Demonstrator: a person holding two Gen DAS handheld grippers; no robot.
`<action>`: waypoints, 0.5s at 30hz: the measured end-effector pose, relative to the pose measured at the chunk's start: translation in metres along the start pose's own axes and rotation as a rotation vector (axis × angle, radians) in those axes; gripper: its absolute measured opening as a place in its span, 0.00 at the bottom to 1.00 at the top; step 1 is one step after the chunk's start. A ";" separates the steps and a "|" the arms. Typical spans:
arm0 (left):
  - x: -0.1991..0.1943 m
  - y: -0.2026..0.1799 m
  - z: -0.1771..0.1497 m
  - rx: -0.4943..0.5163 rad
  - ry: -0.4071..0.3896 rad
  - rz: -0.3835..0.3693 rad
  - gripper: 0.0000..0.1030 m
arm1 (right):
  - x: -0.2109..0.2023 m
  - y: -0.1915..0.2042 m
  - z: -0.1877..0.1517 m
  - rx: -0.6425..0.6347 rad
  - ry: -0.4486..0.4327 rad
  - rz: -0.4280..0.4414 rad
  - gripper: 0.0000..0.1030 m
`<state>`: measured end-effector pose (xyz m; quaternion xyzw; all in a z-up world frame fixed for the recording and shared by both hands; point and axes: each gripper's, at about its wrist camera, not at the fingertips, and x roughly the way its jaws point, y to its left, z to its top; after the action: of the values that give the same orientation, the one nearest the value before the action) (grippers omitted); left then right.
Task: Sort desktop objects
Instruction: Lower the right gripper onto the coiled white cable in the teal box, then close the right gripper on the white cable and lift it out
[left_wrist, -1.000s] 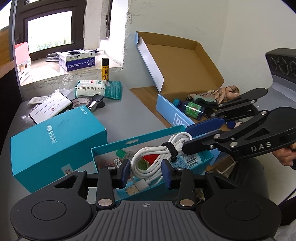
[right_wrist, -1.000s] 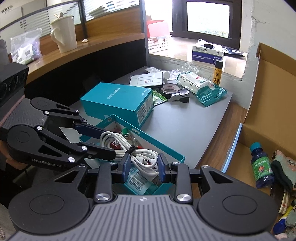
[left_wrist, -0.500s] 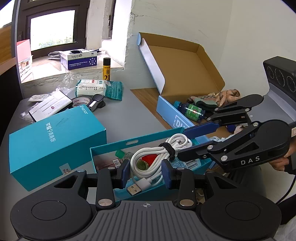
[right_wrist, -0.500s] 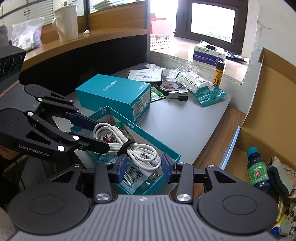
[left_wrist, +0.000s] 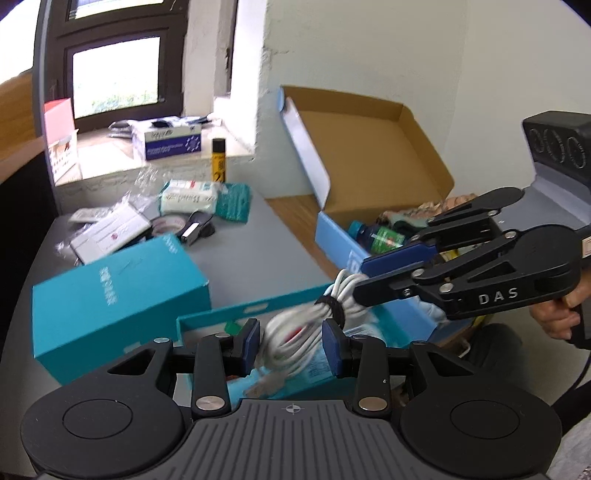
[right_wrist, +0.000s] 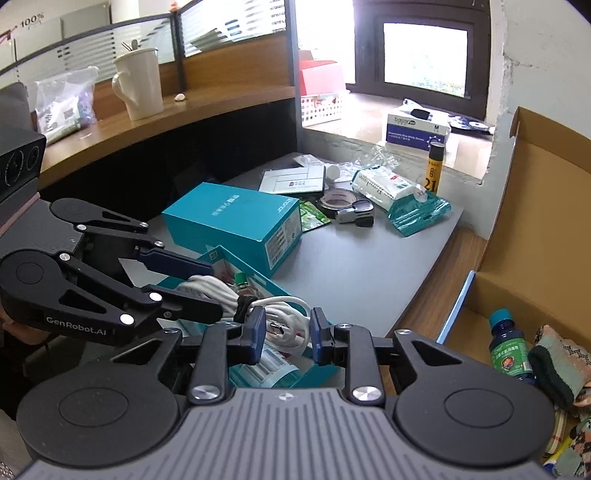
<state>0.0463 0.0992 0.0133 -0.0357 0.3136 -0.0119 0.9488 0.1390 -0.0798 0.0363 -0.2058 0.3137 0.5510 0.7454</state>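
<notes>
Cable bundle (left_wrist: 295, 334), white, bound by a black strap, sat low and centre in the left wrist view, above the open teal tray (left_wrist: 258, 308) and blurred. Left gripper (left_wrist: 291, 347) occupied the bottom of the frame; its blue pads stood a moderate way apart on either side of the coil, and contact with the coil could not be judged through the blur. Right gripper (left_wrist: 364, 278) entered from the right edge, carried by a hand (left_wrist: 557, 314); its fingers met on the coil's far end, clamping it. Closed teal box (left_wrist: 118, 291) lay at left of centre on the grey desk (left_wrist: 258, 251). Cardboard box (left_wrist: 362, 155), lid raised, stood at upper right, with a blue bottle (left_wrist: 373, 234) inside.

In the right wrist view, the right gripper (right_wrist: 286, 334) filled the bottom centre, its pads close together with cable loops (right_wrist: 280, 314) between them. The left gripper (right_wrist: 207, 288) reached in from the left edge, its two fingers parted above and below the bundle's other end; whether they touched it was unclear. The teal tray (right_wrist: 266, 280) lay beneath. The teal box (right_wrist: 236, 221) sat at centre, a stapler (right_wrist: 354, 216) and tape roll (right_wrist: 338, 199) above and right of it. The bottle (right_wrist: 508, 349) stood at lower right.
</notes>
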 end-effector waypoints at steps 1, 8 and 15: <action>0.000 -0.003 0.001 0.005 -0.002 0.001 0.37 | -0.001 0.000 0.000 -0.009 0.002 0.004 0.28; 0.008 -0.021 -0.005 0.037 0.037 -0.022 0.27 | -0.006 0.000 0.002 -0.072 0.013 0.028 0.28; 0.002 -0.010 -0.007 0.002 0.024 -0.008 0.29 | -0.011 0.000 0.003 -0.134 0.025 0.053 0.31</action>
<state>0.0433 0.0883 0.0074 -0.0358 0.3248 -0.0166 0.9450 0.1380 -0.0854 0.0466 -0.2537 0.2907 0.5878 0.7111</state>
